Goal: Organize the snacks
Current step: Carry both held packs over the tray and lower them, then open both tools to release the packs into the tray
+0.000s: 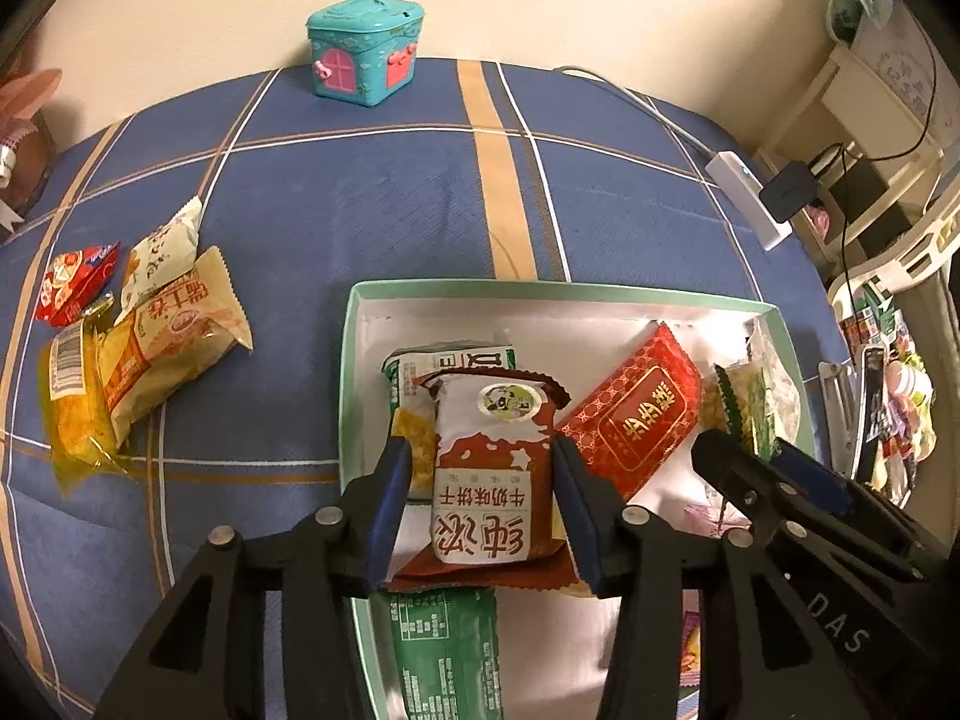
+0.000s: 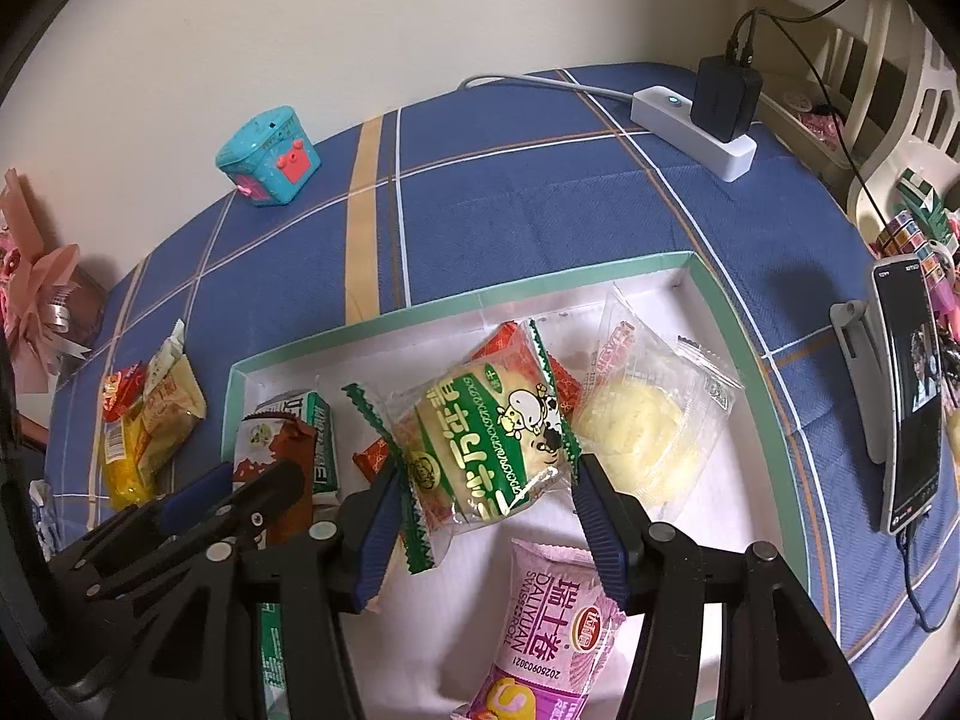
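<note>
A white tray with a green rim [image 1: 540, 291] lies on the blue checked cloth and holds several snack packets. In the left wrist view my left gripper [image 1: 483, 480] straddles a brown-and-white biscuit packet [image 1: 492, 456] that rests on other packets in the tray. A small gap shows at the left pad, so the jaws stand open around it. My right gripper [image 2: 486, 492] is shut on a green-and-clear bread packet [image 2: 486, 438] over the tray [image 2: 480, 294], with the packet's crimped edges bent against its pads. A pink roll packet [image 2: 552, 618] lies under it.
A loose pile of snack packets [image 1: 150, 336] sits on the cloth left of the tray. In the tray are a red packet [image 1: 636, 414] and a clear cake packet [image 2: 648, 420]. A teal toy box [image 1: 363, 51] stands at the back. A power strip [image 2: 696, 126] and a phone on a stand [image 2: 909, 384] are at the right.
</note>
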Action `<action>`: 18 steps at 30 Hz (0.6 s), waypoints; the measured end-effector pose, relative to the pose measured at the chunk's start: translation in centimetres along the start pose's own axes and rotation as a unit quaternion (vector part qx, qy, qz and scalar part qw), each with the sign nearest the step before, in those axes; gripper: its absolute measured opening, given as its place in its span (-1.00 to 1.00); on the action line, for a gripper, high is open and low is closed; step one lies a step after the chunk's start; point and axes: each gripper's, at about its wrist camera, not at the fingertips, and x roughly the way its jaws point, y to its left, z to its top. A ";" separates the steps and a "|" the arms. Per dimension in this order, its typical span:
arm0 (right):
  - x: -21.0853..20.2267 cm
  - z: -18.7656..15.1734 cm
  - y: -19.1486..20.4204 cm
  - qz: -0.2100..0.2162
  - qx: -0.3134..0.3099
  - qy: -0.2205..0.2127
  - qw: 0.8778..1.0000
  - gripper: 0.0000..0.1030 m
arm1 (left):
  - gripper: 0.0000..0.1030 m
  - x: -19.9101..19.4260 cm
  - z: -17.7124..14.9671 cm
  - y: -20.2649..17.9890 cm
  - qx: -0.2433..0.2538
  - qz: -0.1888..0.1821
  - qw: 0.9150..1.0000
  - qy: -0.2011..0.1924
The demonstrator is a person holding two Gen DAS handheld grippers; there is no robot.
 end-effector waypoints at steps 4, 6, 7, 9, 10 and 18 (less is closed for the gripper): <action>0.0 0.0 0.2 0.001 -0.001 0.002 1.000 0.18 | -0.01 -0.5 -0.1 0.4 -0.006 0.004 1.000 0.001; 0.0 0.0 0.2 -0.001 -0.001 0.004 1.000 0.20 | 0.05 -0.6 -0.1 0.7 -0.013 0.005 1.000 0.002; 0.0 0.0 0.2 -0.001 -0.001 0.004 1.000 0.21 | 0.09 -0.7 -0.1 1.0 -0.018 0.002 1.000 0.002; 0.0 0.0 0.2 -0.003 -0.001 0.007 1.000 0.23 | 0.11 -1.0 -0.1 1.3 -0.026 -0.003 1.000 0.002; 0.0 -0.1 0.2 -0.004 -0.003 0.008 1.000 0.25 | 0.12 -1.1 -0.1 1.5 -0.028 -0.006 1.000 0.000; -0.6 -0.1 0.8 -0.012 -0.019 0.007 1.000 0.43 | 0.18 -2.2 0.0 2.5 -0.045 -0.007 0.999 -0.005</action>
